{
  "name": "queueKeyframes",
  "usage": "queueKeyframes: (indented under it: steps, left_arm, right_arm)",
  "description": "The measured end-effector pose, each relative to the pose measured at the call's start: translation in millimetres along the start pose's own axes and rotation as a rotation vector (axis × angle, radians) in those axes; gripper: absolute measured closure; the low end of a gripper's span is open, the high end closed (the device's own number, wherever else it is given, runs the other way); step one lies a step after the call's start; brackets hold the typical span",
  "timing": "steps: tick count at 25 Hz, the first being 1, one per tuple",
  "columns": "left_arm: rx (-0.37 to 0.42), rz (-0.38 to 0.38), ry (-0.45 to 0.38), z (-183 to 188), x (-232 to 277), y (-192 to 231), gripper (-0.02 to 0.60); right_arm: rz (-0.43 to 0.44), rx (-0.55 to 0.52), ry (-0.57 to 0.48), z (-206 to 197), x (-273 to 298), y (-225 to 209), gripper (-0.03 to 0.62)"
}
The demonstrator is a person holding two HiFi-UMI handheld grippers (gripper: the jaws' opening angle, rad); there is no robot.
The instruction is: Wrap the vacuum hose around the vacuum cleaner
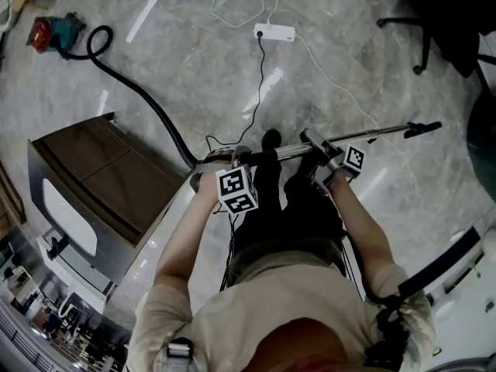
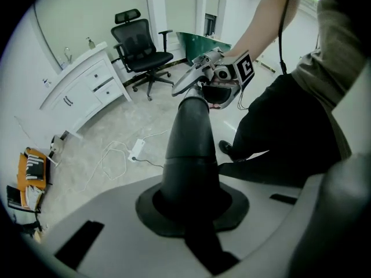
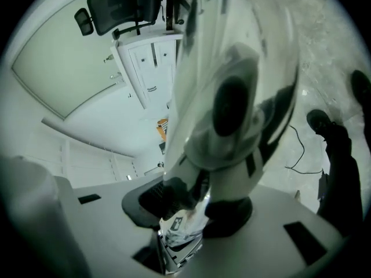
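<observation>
The red and teal vacuum cleaner (image 1: 48, 32) sits on the floor at the far left. Its black hose (image 1: 139, 95) curves across the floor up to my left gripper (image 1: 211, 160), which is shut on the hose's black end piece (image 2: 188, 149). A shiny metal wand (image 1: 372, 132) continues from that end to the right, held level in the air. My right gripper (image 1: 316, 147) is shut on the wand (image 3: 232, 86), just right of the left one. In the left gripper view the black tube runs from the left gripper (image 2: 191, 213) straight to the right gripper (image 2: 223, 74). Reflections blur the wand above the right gripper (image 3: 197, 213).
A dark wooden cabinet (image 1: 93, 177) stands close on my left. A white power strip (image 1: 274, 32) with white and black cords lies on the floor ahead. A black office chair (image 1: 426, 22) is at the far right, beside white drawers (image 2: 87, 86).
</observation>
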State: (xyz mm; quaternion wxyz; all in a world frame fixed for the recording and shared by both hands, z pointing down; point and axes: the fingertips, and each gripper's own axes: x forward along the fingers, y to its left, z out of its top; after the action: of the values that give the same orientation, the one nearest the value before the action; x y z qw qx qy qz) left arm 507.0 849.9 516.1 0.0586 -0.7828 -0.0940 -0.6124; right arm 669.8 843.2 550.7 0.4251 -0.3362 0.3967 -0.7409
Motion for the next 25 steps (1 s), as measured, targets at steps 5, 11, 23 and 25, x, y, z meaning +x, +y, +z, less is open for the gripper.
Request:
queueKeyframes:
  steps: [5, 11, 23, 25]
  left_arm:
    - [-0.063, 0.061, -0.018, -27.6, -40.0, 13.2, 0.535]
    - [-0.122, 0.164, -0.006, -53.2, -96.4, 23.7, 0.534]
    - [-0.411, 0.314, 0.099, -46.9, -131.5, 79.2, 0.535]
    - [-0.439, 0.324, 0.138, -34.1, -128.3, 80.2, 0.535]
  right_arm:
    - [-0.051, -0.043, 0.093, -32.1, 39.2, 28.5, 0.464]
    - [-0.074, -0.06, 0.195, -78.6, 77.6, 63.0, 0.464]
    - [-0.161, -0.092, 0.539, -68.3, 172.5, 118.3, 0.464]
    - [-0.171, -0.075, 0.591, -58.2, 172.4, 119.7, 0.464]
